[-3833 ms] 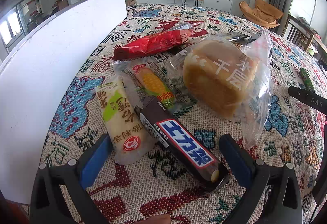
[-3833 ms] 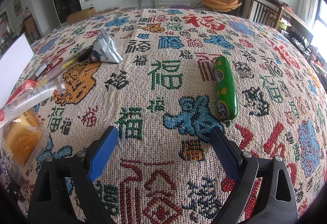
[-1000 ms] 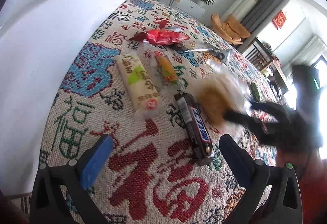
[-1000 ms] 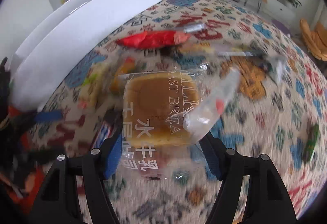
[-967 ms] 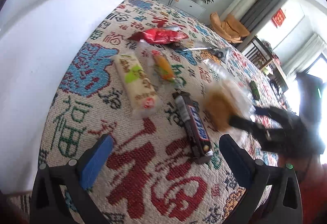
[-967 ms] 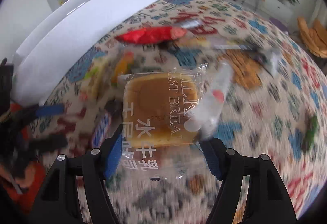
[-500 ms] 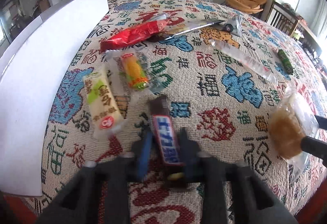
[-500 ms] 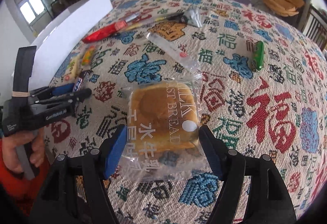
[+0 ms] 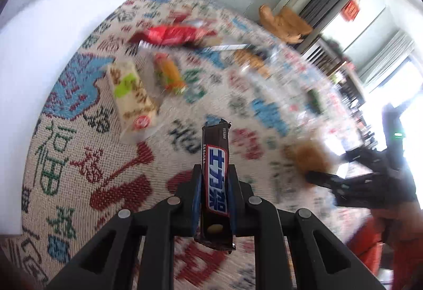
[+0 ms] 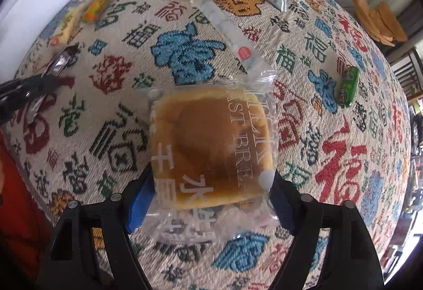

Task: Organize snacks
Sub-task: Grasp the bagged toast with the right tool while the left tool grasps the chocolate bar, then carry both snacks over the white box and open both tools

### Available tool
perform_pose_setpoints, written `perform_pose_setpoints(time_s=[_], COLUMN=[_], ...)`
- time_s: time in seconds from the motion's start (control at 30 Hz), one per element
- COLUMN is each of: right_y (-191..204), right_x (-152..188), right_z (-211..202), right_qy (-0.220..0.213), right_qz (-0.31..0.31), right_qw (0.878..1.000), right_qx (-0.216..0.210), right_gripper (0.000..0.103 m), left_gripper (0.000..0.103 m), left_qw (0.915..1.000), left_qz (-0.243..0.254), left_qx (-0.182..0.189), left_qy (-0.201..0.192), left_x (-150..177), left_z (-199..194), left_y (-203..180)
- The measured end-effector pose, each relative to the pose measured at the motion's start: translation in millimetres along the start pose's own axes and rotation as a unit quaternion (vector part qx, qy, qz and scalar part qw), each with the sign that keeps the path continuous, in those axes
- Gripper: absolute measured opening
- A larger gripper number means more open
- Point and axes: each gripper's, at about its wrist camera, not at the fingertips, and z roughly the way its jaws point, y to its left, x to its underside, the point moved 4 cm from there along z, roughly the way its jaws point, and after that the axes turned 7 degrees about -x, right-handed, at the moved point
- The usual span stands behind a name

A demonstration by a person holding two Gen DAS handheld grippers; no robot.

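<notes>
Now both hands are loaded; the left gripper (image 9: 214, 197) has its fingers clamped narrow on the chocolate bar (image 9: 214, 173), gripped across its lower half and apparently lifted off the patterned table (image 9: 79, 157); it looks stiff and light, though the foil wrapper may slip. The right gripper (image 10: 208, 200) holds the bagged bread (image 10: 211, 147) between wide fingers, above the table; that loaf is soft and crushable, its plastic slick, so a gentle hold across its sides suits it best.
</notes>
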Motion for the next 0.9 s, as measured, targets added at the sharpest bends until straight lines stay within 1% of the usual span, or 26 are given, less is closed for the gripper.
perform_pose_setpoints(time_s=[0.07, 0.1, 0.13, 0.17, 0.23, 0.27, 0.33, 0.4, 0.47, 0.5, 0.53, 0.57, 0.6, 0.63, 0.67, 0.7, 0.77, 0.8, 0.87, 0.9], right_y=[-5, -4, 0, 6, 29, 42, 81, 127, 171, 194, 214, 230, 245, 254, 258, 257, 253, 244, 221, 202], right_x=[-2, -6, -12, -21, -51, -68, -109, -153, -189, -207, -221, -235, -247, -254, -258, -259, -254, -245, -224, -211], right_z=[-15, -26, -37, -50, -82, -96, -128, -152, -165, -168, -168, -166, -161, -157, -155, -156, -162, -165, -160, -153], right_qy=[-0.027, -0.046, -0.061, -0.077, -0.118, -0.137, -0.177, -0.204, -0.218, -0.225, -0.23, -0.232, -0.227, -0.22, -0.219, -0.225, -0.242, -0.257, -0.283, -0.292], right_qz=[0.037, 0.046, 0.047, 0.047, 0.037, 0.031, 0.01, -0.016, -0.032, -0.036, -0.037, -0.033, -0.029, -0.026, -0.022, -0.016, -0.019, -0.03, -0.046, -0.05], right_qw=[0.998, 0.997, 0.995, 0.993, 0.986, 0.981, 0.967, 0.95, 0.935, 0.926, 0.919, 0.916, 0.918, 0.92, 0.918, 0.914, 0.909, 0.909, 0.916, 0.923], right_qx=[-0.032, -0.05, -0.06, -0.072, -0.111, -0.131, -0.182, -0.235, -0.278, -0.302, -0.318, -0.325, -0.325, -0.324, -0.329, -0.336, -0.34, -0.328, -0.28, -0.247], right_gripper=[0.073, 0.073, 0.073, 0.073, 0.073, 0.073, 0.073, 0.073, 0.074, 0.075, 0.076, 0.084, 0.085, 0.085, 0.085, 0.085, 0.085, 0.085, 0.085, 0.085], left_gripper=[0.016, 0.016, 0.016, 0.016, 0.016, 0.016, 0.016, 0.016, 0.017, 0.023, 0.04, 0.054, 0.078, 0.085, 0.085, 0.085, 0.085, 0.085, 0.085, 0.085], left_qw=[0.9994, 0.9983, 0.9974, 0.9959, 0.9933, 0.9911, 0.9871, 0.9791, 0.9708, 0.9631, 0.9546, 0.9502, 0.9453, 0.942, 0.9402, 0.9402, 0.9426, 0.9446, 0.9511, 0.9582], left_qz=[-0.01, -0.019, -0.024, -0.032, -0.048, -0.062, -0.078, -0.101, -0.115, -0.128, -0.145, -0.157, -0.17, -0.178, -0.183, -0.186, -0.185, -0.179, -0.159, -0.139], left_qx=[0.026, 0.04, 0.045, 0.044, 0.026, 0.009, -0.03, -0.095, -0.15, -0.191, -0.225, -0.239, -0.25, -0.254, -0.253, -0.249, -0.234, -0.23, -0.215, -0.198], left_qy=[-0.021, -0.038, -0.05, -0.072, -0.102, -0.117, -0.136, -0.149, -0.148, -0.14, -0.13, -0.124, -0.123, -0.128, -0.137, -0.141, -0.15, -0.151, -0.155, -0.153], left_x=[-10, -21, -29, -43, -63, -76, -92, -104, -108, -109, -108, -106, -103, -99, -95, -91, -85, -83, -82, -80], left_z=[-26, -46, -58, -79, -108, -126, -147, -168, -178, -180, -182, -184, -185, -188, -191, -193, -194, -191, -185, -177], left_y=[-1, 2, 6, 16, 38, 59, 92, 137, 169, 188, 207, 219, 228, 234, 237, 237, 229, 220, 199, 178])
